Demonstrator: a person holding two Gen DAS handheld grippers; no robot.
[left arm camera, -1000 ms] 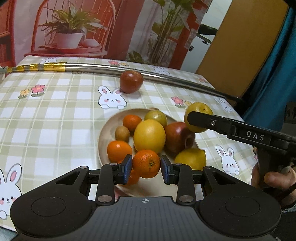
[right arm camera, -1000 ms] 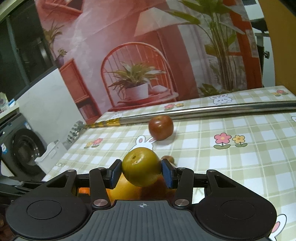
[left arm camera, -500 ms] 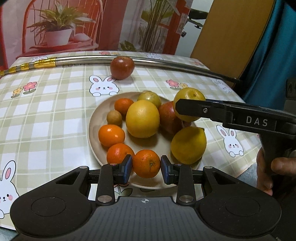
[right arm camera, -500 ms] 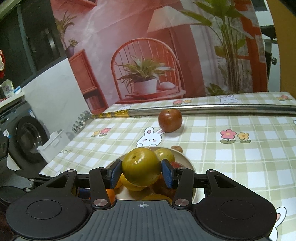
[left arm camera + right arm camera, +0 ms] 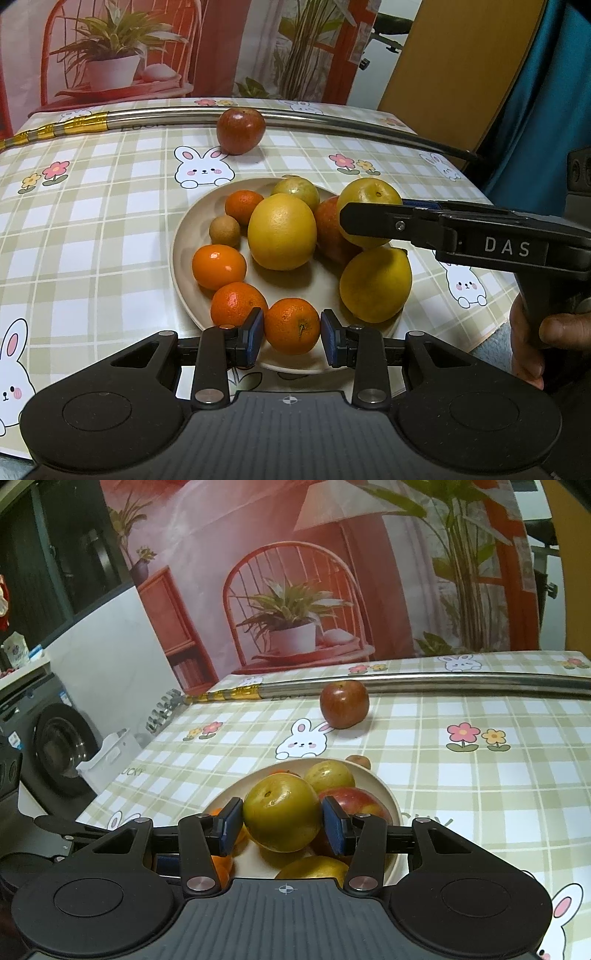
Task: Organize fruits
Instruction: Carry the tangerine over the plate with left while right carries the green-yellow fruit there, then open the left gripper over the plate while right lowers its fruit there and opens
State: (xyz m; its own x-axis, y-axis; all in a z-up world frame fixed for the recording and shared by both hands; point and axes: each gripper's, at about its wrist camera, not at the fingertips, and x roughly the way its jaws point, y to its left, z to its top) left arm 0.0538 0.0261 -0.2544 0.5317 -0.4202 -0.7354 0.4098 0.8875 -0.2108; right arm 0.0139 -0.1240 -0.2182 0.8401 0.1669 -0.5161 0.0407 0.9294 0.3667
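Checked tablecloth (image 5: pixel 110 229), plate (image 5: pixel 184 236) heaped with fruit.
Left gripper (image 5: pixel 291 334) clamps a firm, light mandarin (image 5: pixel 291 325) across its middle; right gripper (image 5: pixel 282 821) clamps a smooth, roll-prone yellow-green fruit (image 5: pixel 282 818).

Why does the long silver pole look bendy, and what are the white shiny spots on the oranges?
In the left wrist view the fisheye lens bows the metal pole into a curve; in the right wrist view it bends less. The white spots on the tangerine are glare from a light above, and the fruits cast soft shadows on the plate.
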